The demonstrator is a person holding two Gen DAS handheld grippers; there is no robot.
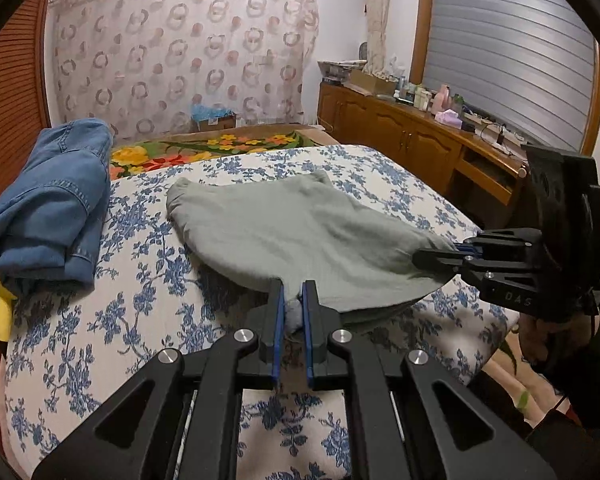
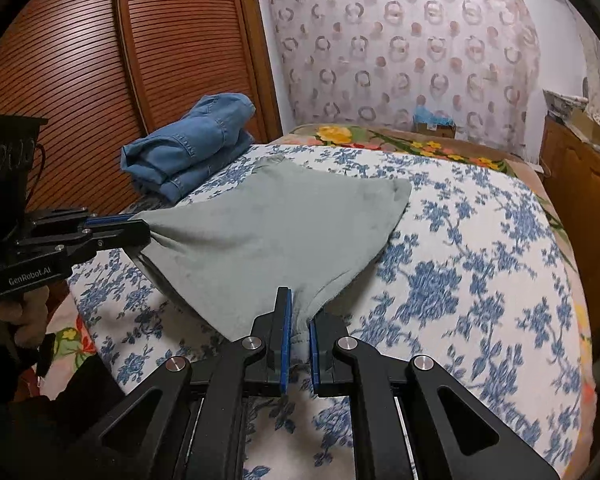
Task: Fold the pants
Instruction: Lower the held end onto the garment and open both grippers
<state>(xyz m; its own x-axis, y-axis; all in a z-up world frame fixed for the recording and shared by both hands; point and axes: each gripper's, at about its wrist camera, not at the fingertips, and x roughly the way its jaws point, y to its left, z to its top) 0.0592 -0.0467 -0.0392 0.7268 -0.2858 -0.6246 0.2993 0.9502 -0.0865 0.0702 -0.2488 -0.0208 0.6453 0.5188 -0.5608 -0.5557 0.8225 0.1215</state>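
Note:
Grey-green pants lie half spread on the blue-flowered bedspread, their far part resting on it and the near edge lifted. My left gripper is shut on one near corner of the cloth, which bunches between its blue pads. The right gripper comes in from the right, shut on the other near corner. In the right wrist view the pants stretch from my right gripper, pinching a bunched fold, across to the left gripper at the left edge.
Folded blue jeans sit at the bed's far left, beside a slatted wooden door. A flowered blanket covers the bed's far end. A wooden cabinet with clutter runs along the right. A hand holds the left gripper.

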